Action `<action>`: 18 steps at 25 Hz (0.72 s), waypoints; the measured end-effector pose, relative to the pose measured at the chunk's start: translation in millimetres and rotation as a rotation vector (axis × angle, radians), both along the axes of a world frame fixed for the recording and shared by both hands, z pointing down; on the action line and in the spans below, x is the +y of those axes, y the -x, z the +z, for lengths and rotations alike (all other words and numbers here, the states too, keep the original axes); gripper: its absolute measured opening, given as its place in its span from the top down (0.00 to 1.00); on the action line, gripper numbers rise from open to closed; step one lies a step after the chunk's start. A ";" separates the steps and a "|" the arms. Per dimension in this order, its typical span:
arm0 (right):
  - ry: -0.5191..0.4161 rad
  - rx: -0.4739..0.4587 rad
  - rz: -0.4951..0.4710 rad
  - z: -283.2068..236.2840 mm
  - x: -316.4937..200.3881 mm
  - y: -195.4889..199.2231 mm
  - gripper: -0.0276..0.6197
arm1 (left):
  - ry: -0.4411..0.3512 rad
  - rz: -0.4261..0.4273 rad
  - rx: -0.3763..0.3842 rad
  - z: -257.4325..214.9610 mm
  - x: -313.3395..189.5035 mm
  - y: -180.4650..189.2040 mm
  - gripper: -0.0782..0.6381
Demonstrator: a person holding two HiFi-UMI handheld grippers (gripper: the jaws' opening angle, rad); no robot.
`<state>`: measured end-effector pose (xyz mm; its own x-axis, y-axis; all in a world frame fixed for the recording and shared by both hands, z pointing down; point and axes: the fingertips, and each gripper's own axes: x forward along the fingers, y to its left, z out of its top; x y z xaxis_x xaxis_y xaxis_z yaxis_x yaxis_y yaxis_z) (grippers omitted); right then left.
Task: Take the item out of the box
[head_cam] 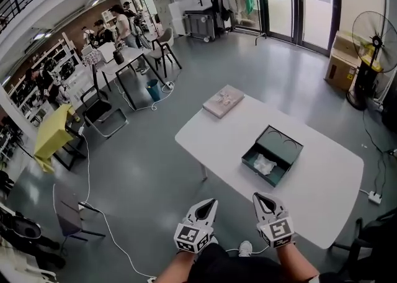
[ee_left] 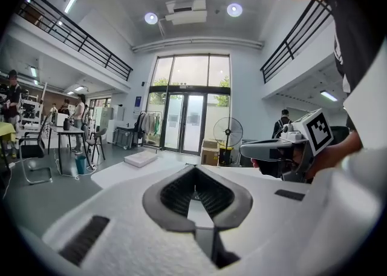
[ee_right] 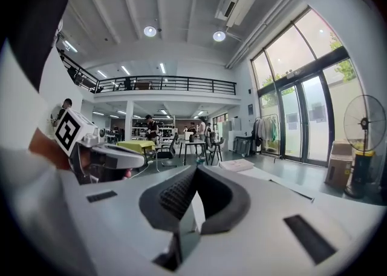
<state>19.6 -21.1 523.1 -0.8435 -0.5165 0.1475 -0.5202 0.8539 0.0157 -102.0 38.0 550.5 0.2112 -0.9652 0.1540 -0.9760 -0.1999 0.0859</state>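
An open dark green box lies on the white table, and a pale wrapped item rests in its near compartment. My left gripper hangs shut and empty close to my body, off the table's near-left edge above the floor. My right gripper is shut and empty too, over the table's near edge and short of the box. In the left gripper view the jaws meet at their tips, with the right gripper beside them. The right gripper view shows its closed tips and the left gripper.
A flat pinkish box sits on the table's far left corner. A standing fan and cardboard boxes are at the right. A power strip lies on the floor. Chairs, a yellow table and people fill the left.
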 end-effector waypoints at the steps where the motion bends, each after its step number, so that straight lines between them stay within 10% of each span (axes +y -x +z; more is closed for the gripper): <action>1: 0.004 0.007 0.007 2.3 -6.2 2.8 0.95 | 0.001 0.007 0.003 1.4 -8.5 3.5 0.87; 18: 0.034 0.153 0.191 18.2 -102.7 81.6 0.95 | 0.019 0.326 -0.015 11.5 -140.2 67.3 0.87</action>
<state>-62.0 -123.8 541.3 -0.6979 -0.6568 0.2856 -0.6657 0.7420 0.0795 -169.2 -102.3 562.1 0.5061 -0.8443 0.1764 -0.8622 -0.5004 0.0788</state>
